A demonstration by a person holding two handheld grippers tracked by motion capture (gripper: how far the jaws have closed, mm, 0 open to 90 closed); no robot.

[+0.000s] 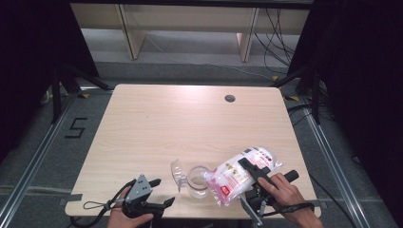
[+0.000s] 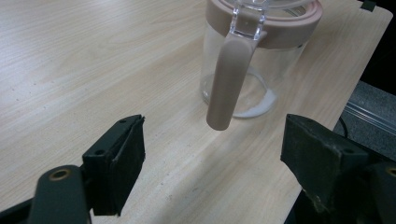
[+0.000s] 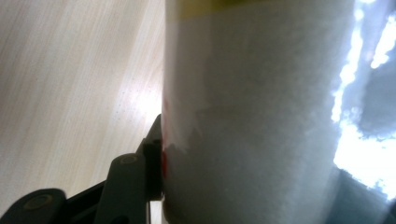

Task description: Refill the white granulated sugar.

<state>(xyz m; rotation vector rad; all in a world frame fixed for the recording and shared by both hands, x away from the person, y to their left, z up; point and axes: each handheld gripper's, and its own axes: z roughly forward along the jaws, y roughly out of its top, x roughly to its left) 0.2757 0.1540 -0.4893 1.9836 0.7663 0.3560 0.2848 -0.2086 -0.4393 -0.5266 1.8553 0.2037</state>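
Your right gripper [image 1: 248, 172] is clamped on a clear bag [image 1: 240, 173] of white powder with pink print, tipped mouth-down over the open glass jar [image 1: 197, 181]; your left gripper [image 1: 157, 190] waits with jaws wide, holding nothing, just left of the jar. Looks like the pouring step, little powder in the jar so far. Next, tip the bag steeper and keep its mouth over the jar's pink rim.

Both hands are bare. Each tool is black with blocky jaws; the left tool [image 1: 159, 191] carries a grey three-cornered plate [image 1: 139, 188] and a looping black cable [image 1: 102, 205]; the right tool [image 1: 246, 172] trails one too.
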